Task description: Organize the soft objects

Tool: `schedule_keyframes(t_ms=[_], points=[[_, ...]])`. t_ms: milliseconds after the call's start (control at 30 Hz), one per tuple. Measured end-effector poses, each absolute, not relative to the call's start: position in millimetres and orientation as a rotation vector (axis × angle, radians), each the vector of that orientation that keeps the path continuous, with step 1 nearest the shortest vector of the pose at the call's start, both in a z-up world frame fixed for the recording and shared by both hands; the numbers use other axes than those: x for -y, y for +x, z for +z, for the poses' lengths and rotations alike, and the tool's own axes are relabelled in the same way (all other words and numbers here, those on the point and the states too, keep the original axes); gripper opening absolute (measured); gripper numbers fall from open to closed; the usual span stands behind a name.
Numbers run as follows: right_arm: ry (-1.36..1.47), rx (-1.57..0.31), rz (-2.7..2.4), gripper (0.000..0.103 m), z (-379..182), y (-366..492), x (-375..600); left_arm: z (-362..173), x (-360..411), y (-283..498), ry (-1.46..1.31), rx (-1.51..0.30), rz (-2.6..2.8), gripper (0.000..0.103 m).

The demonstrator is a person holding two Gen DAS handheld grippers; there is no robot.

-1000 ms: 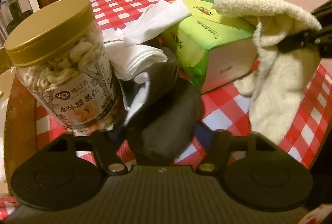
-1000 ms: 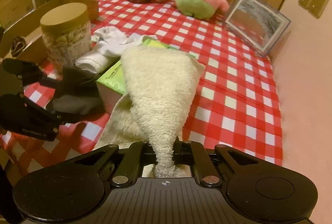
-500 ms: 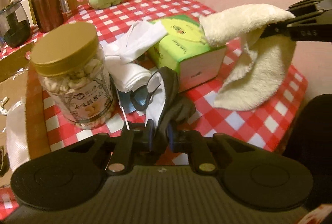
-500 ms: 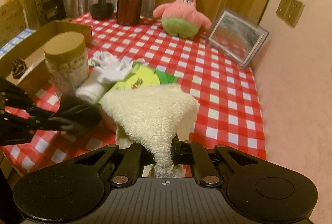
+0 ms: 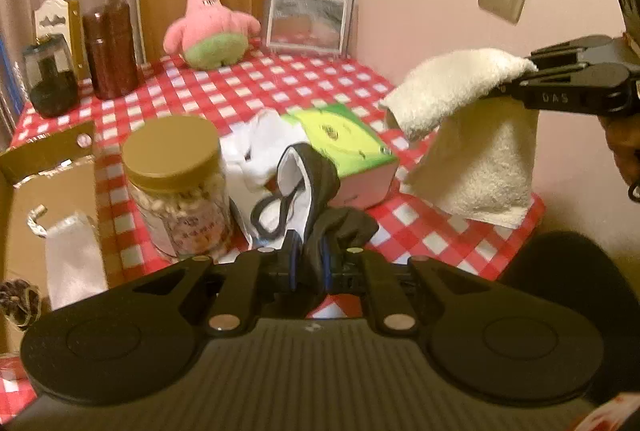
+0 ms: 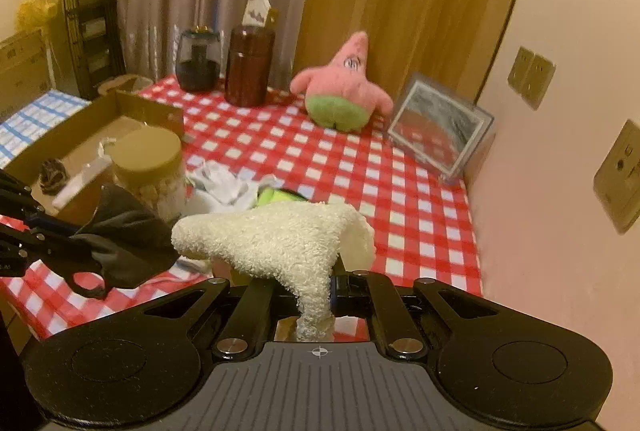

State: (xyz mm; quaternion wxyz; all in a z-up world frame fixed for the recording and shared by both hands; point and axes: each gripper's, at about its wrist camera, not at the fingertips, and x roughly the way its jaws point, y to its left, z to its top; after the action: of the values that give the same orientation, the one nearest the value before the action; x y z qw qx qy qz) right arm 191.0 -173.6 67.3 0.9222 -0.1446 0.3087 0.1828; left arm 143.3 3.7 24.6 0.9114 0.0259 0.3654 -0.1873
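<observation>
Tissue box (image 6: 276, 196) mostly hidden behind cream towel (image 6: 280, 239). Right gripper (image 6: 314, 305): jaws closed on the towel's narrow end, cloth draped above the table. Left gripper (image 5: 308, 265): jaws pinch the dark mask (image 5: 316, 191), held aloft beside the nut jar (image 5: 178, 187).

Checked table (image 6: 404, 199): jar (image 5: 178, 187), tissue pack (image 5: 344, 143), plush (image 6: 344, 87).

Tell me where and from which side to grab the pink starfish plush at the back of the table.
Take the pink starfish plush by its pointed head, coming down from above. It sits upright near the back of the table, so the cone tip is the narrowest part and stands free, while the green belly looks too wide for the jaws. Both hand-held grippers are full now: left on the dark cloth, right on the towel.
</observation>
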Motion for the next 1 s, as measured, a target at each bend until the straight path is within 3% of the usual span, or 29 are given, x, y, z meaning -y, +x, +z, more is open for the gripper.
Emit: schedule_keyframes(t_ms=[467,833,1000], points=[[-0.276,-0.505,0.517,0.007,131,183,123,86,-49,127,0.052,-0.652,-0.326,0.001],[-0.277,-0.532,0.611,0.007,110,190,74,65,-89,125,0.008,-0.712,-0.253,0.001],[-0.272,-0.541,0.627,0.007,100,192,67,51,-95,121,0.006,-0.749,-0.231,0.007]])
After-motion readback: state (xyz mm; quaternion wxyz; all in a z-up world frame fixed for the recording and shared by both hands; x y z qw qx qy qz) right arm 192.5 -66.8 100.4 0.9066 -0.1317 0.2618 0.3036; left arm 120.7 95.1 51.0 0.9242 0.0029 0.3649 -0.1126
